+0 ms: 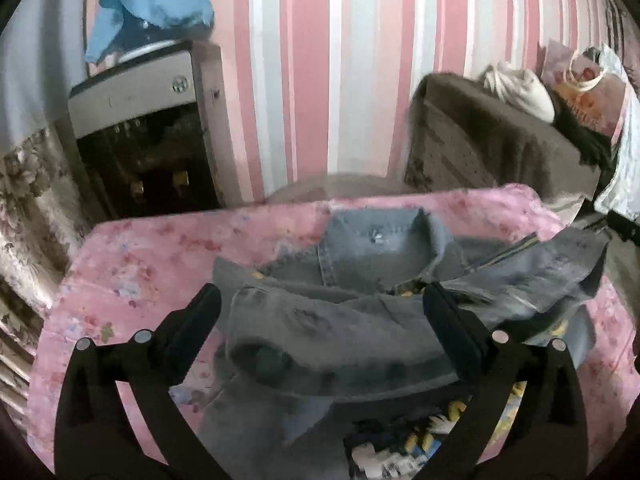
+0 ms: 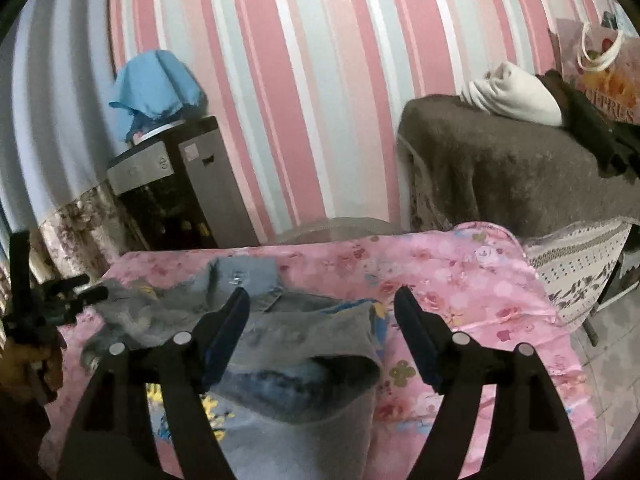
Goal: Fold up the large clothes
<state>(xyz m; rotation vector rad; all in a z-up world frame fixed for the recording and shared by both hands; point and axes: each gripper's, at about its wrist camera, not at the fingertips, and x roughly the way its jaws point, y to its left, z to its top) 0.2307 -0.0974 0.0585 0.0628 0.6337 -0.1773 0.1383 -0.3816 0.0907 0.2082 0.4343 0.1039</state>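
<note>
A grey-blue denim jacket [image 1: 352, 312] lies crumpled on a table under a pink floral cloth [image 1: 140, 264], collar toward the far edge, a yellow-and-blue printed lining showing underneath. My left gripper [image 1: 320, 296] is open, its fingers straddling a folded sleeve without holding it. In the right wrist view the jacket [image 2: 288, 340] lies at centre left on the pink cloth [image 2: 460, 280]. My right gripper [image 2: 322, 300] is open above the jacket's right edge, holding nothing. The left gripper [image 2: 52, 296] shows at the far left of that view.
A dark water dispenser [image 1: 148, 132] with a blue cloth [image 1: 152, 4] on top stands against the striped wall at back left. A brown-covered piece of furniture [image 2: 520, 176] with a white bundle [image 2: 516, 96] and a gift bag [image 2: 604, 72] stands at back right.
</note>
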